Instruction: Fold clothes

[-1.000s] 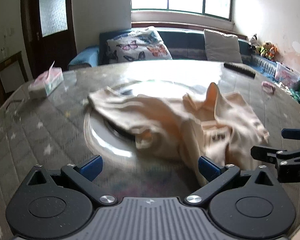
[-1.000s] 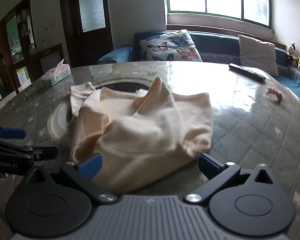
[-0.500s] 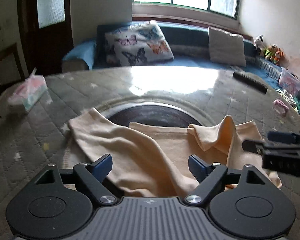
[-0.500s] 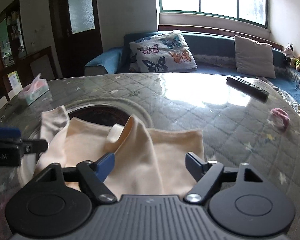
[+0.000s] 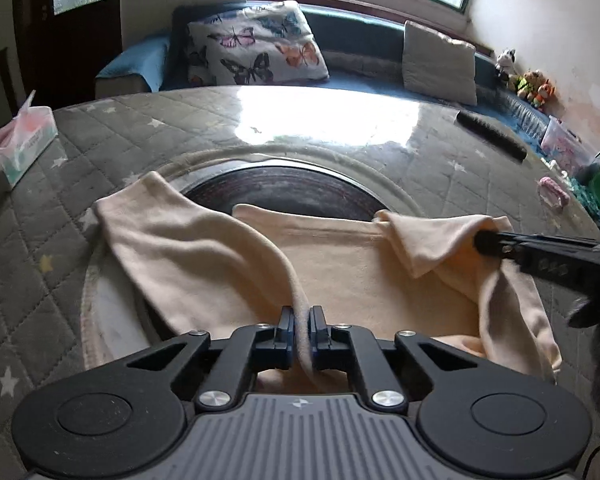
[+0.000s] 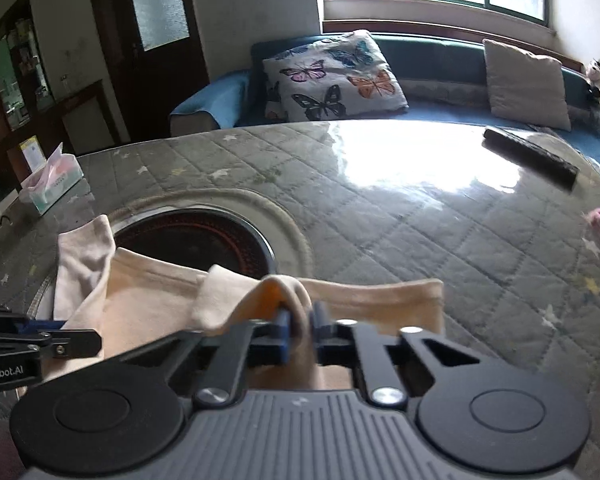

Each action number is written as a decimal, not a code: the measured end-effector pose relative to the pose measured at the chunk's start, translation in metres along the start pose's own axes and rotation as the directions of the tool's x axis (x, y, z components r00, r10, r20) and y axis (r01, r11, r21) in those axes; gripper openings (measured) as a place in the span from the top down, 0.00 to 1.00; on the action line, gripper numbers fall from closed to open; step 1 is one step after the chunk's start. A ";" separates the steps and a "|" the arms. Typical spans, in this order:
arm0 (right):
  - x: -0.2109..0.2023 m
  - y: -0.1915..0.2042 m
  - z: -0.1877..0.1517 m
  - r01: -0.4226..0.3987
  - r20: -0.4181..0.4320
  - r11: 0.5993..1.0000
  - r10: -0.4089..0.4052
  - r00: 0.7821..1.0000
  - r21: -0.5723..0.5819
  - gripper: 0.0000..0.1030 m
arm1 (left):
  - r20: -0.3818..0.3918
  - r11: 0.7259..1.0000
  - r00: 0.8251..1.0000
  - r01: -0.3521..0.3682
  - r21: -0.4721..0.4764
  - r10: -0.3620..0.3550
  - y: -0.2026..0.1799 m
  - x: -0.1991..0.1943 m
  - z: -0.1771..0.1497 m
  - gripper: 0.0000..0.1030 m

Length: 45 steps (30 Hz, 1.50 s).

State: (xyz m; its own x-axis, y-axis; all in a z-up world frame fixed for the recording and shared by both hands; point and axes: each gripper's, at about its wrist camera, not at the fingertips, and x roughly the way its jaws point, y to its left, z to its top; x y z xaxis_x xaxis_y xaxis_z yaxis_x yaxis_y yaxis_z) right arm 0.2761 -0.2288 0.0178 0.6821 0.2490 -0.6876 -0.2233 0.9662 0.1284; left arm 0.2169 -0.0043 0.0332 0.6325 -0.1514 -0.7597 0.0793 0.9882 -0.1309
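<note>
Both your grippers pinch the cream garment.
Your left gripper (image 5: 301, 330) and right gripper (image 6: 299, 330) each clamp a fold of the garment (image 5: 340, 264) on the table (image 5: 180, 120).

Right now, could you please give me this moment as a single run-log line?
step: grasp | left gripper: shut on cream garment | right gripper: shut on cream garment | garment: bunched on table, unfolded

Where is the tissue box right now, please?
The tissue box sits at the table's far left edge in both views, left of the garment.
</note>
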 end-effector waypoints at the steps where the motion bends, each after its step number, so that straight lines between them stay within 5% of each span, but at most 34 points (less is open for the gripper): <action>1: -0.008 -0.004 -0.002 0.000 0.012 1.000 0.000 1.000 0.007 0.93 | 0.012 1.000 1.000 0.001 -0.009 -0.001 0.003 -0.006 -0.003 0.94; 10: -0.092 -0.049 -0.026 0.062 0.132 0.994 -0.074 0.989 0.088 0.94 | 0.101 0.997 0.994 -0.032 -0.073 0.039 0.036 -0.068 -0.044 0.95; 25: -0.176 -0.113 -0.106 0.201 0.118 0.947 -0.236 0.965 0.250 0.93 | 0.013 0.991 0.995 -0.094 -0.091 0.096 0.069 -0.113 -0.130 0.95; 32: -0.179 -0.131 -0.146 0.284 -0.003 0.922 -0.293 0.956 0.264 0.75 | 0.031 0.994 0.994 -0.105 0.009 0.105 0.064 -0.129 -0.136 0.87; 36: -0.175 -0.127 -0.147 0.317 0.002 0.926 -0.325 0.946 0.205 0.56 | 0.084 0.992 0.992 -0.099 0.078 0.093 0.050 -0.141 -0.131 0.67; 41: -0.149 -0.118 -0.141 0.337 -0.016 0.933 -0.338 0.941 0.124 0.50 | 0.114 0.990 0.993 -0.048 0.129 0.033 0.032 -0.146 -0.124 0.63; 45: -0.148 -0.122 -0.134 0.409 0.029 0.904 -0.415 0.909 0.127 0.44 | 0.093 0.983 0.995 0.006 0.186 -0.024 0.013 -0.135 -0.122 0.62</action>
State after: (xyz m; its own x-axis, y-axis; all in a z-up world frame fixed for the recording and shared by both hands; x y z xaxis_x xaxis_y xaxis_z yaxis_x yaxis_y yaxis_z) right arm 0.1090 -0.3920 0.0075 0.7331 -0.1729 -0.6577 0.1652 0.9834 -0.0745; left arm 0.0388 0.0259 0.0561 0.6990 -0.1719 -0.6941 0.2248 0.9743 -0.0149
